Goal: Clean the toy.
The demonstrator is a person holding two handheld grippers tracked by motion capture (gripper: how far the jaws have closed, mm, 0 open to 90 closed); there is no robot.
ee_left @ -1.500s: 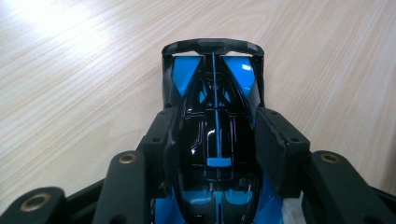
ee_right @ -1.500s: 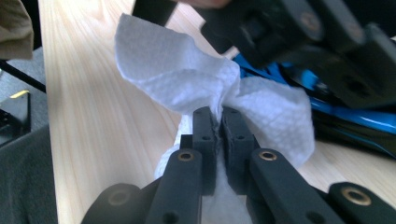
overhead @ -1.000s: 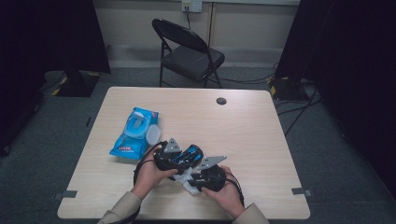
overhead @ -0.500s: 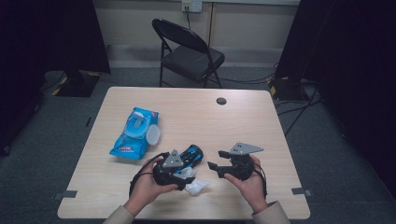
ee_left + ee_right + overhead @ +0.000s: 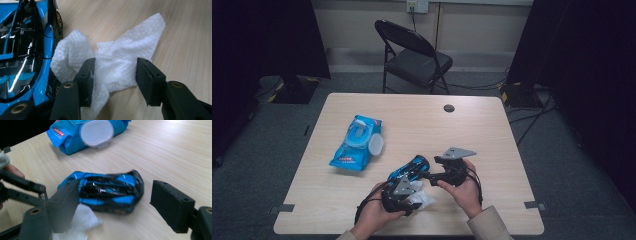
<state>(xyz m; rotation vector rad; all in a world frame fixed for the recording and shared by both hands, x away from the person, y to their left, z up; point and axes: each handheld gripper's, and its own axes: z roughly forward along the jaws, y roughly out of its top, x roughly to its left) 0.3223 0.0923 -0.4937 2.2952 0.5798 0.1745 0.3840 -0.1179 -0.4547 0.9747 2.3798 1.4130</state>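
Straddling the wipe (image 5: 117,67) with my left gripper (image 5: 113,72), I have just been drawing its jaws inward: one pad already brushes the crumpled sheet, the other stands off it, so nothing is clamped yet. The wipe lies on the table (image 5: 492,130), touching the side of the toy car (image 5: 25,50); I judge it is placed there so I can pick it up and rub the car clean. My right gripper (image 5: 112,207) hovers just short of the car (image 5: 107,192) with its jaws wide, having just been opening, and holds nothing; it looks ready to steady the car. The wipe is white, soft, embossed with a fine dotted weave and creased into peaks. The car is glossy blue and black, low and wedge-shaped, hard and reflective. Farther back lies the wipe pack (image 5: 357,142), crinkly blue film with a smooth oval white lid, well apart from both grippers. The table is pale wood-grain laminate
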